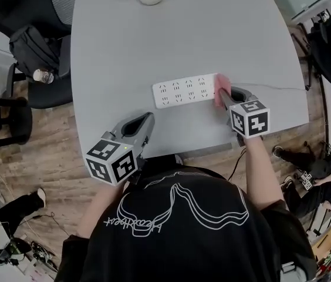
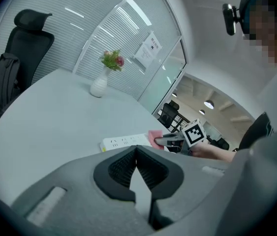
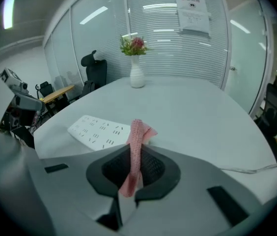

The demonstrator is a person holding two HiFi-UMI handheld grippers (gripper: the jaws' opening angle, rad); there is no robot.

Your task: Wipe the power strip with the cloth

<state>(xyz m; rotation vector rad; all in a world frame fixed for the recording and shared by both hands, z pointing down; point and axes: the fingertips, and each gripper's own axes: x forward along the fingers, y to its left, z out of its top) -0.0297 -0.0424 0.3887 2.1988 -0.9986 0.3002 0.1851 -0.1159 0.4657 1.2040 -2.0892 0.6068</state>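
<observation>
Between the right gripper's (image 3: pixel 134 151) jaws a pink cloth (image 3: pixel 137 132) is pinched edge-on, with a fold of it sticking out past the tips. Just ahead of those tips and running off to their left lies the white power strip (image 3: pixel 98 131) on the grey table (image 1: pixel 201 34). From the head view the cloth sits over the strip's end nearest the tips, though I cannot tell whether it presses down on it. Well off to that gripper's left, the left gripper (image 2: pixel 136 150) has its jaws closed together on nothing, clear of the strip.

The wipe looks barely begun. To do it well, I judge the free fold should be laid flat on the strip's top face. It should then be drawn leftward along the whole length with light, even pressure, with the hard jaw tips held off the sockets. The strip looks light and may slide, so the idle left gripper could steady its far end.
</observation>
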